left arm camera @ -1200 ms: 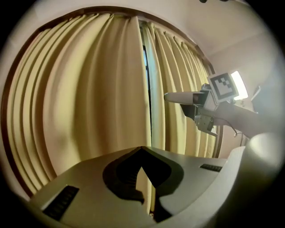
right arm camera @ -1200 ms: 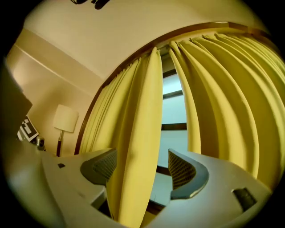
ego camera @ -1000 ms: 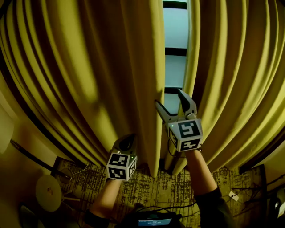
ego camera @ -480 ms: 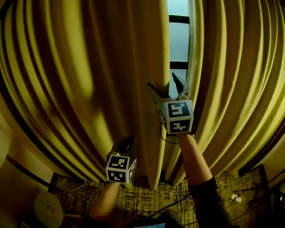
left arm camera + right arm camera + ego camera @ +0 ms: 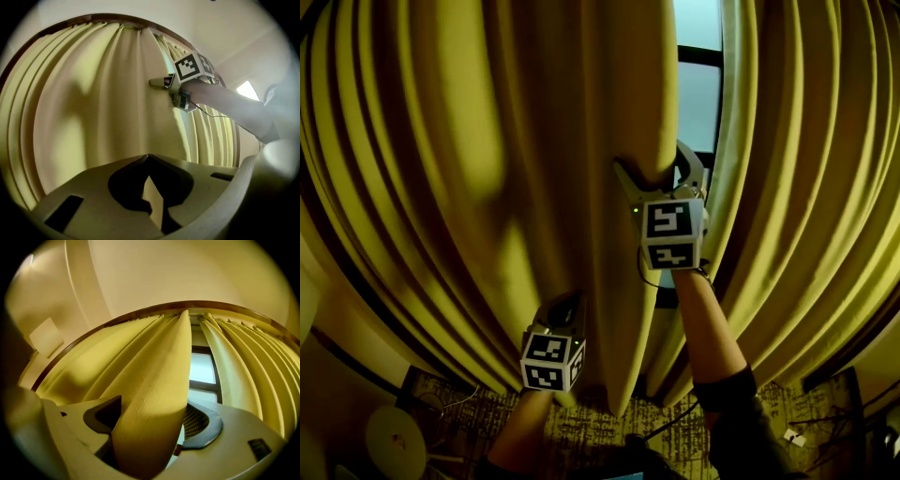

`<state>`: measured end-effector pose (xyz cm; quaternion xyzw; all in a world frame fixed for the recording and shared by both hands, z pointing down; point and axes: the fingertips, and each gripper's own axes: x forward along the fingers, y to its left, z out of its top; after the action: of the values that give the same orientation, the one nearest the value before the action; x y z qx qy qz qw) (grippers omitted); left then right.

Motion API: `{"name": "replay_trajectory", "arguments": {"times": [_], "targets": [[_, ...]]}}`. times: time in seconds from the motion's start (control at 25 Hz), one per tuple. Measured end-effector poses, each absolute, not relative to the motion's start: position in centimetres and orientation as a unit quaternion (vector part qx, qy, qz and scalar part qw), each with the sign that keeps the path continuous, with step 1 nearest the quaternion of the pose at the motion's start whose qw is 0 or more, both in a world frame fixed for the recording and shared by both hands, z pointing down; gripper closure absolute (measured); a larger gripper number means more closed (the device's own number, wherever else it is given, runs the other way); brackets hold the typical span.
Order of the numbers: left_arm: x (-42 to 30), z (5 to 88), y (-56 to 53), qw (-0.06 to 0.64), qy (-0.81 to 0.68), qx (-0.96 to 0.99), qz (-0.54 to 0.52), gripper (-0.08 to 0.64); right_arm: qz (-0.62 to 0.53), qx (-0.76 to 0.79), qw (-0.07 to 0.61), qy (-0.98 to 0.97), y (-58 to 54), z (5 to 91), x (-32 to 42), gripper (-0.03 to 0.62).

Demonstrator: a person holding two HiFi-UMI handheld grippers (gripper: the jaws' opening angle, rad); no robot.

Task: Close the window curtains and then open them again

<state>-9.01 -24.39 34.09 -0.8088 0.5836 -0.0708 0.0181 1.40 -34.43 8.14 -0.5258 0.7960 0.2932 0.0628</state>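
**Right gripper straddles the left curtain's edge**

The left curtain [image 5: 459, 187] hangs in deep yellow folds. Low against it, the left gripper [image 5: 147, 156] has its fingers [image 5: 93, 187] clenched tip to tip, with nothing between them. Higher up, the right gripper [image 5: 651, 157] has its fingers [image 5: 201, 423] released and spread wide. The left curtain's leading fold [image 5: 154, 394] stands between them. Just right of that fold a narrow strip of window [image 5: 698, 94] shows, and beyond it hangs the right curtain [image 5: 806, 187].
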Motion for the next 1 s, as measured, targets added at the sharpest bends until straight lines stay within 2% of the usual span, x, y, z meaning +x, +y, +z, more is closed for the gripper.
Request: {"name": "replay_trajectory", "arguments": {"times": [0.04,0.16,0.2,0.28,0.32,0.36,0.4,0.84,1.0], "targets": [[-9.2,33.8,-24.9,0.014,0.586,-0.807,-0.064,0.556,0.300,-0.520,0.064,0.797,-34.8,7.9,1.1,0.204],[-9.7,33.0,-26.6,0.012,0.594,-0.803,-0.052,0.556,0.331,-0.498,0.062,0.799,-35.8,7.4,-0.3,0.228],[-9.8,32.7,-27.3,0.014,0.595,-0.802,-0.050,0.556,0.344,-0.492,0.060,0.797,-36.2,7.2,-0.9,0.257],[-10.0,32.3,-28.4,0.019,0.598,-0.799,-0.049,0.556,0.371,-0.490,0.060,0.786,-36.7,6.8,-1.7,0.417],[-10.0,32.2,-28.9,0.021,0.600,-0.798,-0.049,0.556,0.382,-0.493,0.061,0.780,-36.9,6.5,-1.9,0.474],[-10.0,32.1,-29.2,0.023,0.602,-0.796,-0.050,0.556,0.390,-0.494,0.061,0.774,-37.1,6.3,-2.0,0.517],[-10.0,32.1,-29.5,0.024,0.605,-0.794,-0.051,0.556,0.397,-0.495,0.060,0.771,-37.4,6.3,-2.1,0.533],[-10.8,32.7,-30.8,0.018,0.656,-0.753,-0.049,0.556,0.536,-0.436,0.019,0.723,-37.1,6.6,-5.2,0.543],[-14.1,33.2,-30.7,0.007,0.690,-0.723,-0.043,0.556,0.565,-0.389,0.011,0.728,-36.7,6.6,-10.0,0.538]]}}
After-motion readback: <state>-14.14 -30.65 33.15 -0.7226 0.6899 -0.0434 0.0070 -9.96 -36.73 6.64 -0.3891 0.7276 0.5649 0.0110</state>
